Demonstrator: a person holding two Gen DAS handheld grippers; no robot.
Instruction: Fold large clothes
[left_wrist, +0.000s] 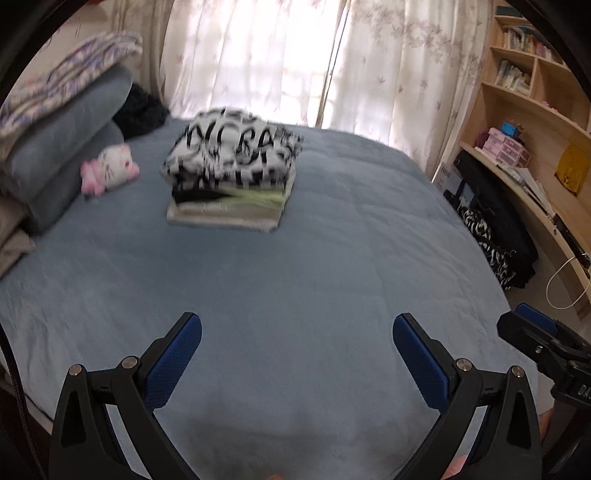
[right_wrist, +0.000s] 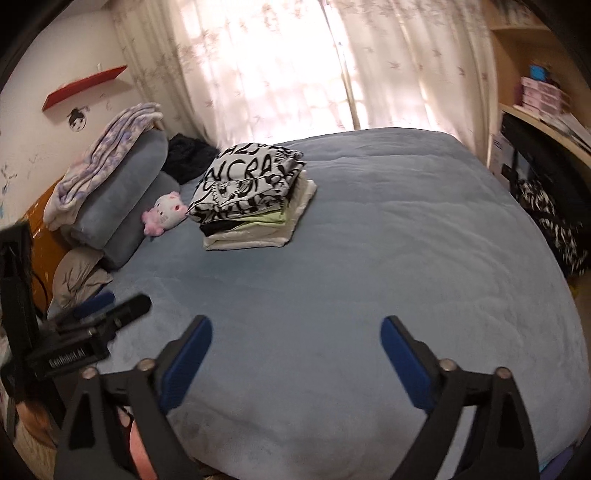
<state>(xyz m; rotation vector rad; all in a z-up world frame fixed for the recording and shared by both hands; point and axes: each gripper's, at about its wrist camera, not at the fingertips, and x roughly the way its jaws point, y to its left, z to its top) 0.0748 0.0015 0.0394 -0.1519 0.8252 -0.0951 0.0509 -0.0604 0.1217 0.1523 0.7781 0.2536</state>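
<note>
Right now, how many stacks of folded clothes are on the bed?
1. The stack of folded clothes sits on the blue bed toward the far side, beside the pink plush toy. The dark heap behind the pillows may hide more.

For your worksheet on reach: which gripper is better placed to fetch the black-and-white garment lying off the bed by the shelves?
Probably the right gripper: it is open and empty, and sits on the side of the bed nearer the garment by the shelves.
</note>
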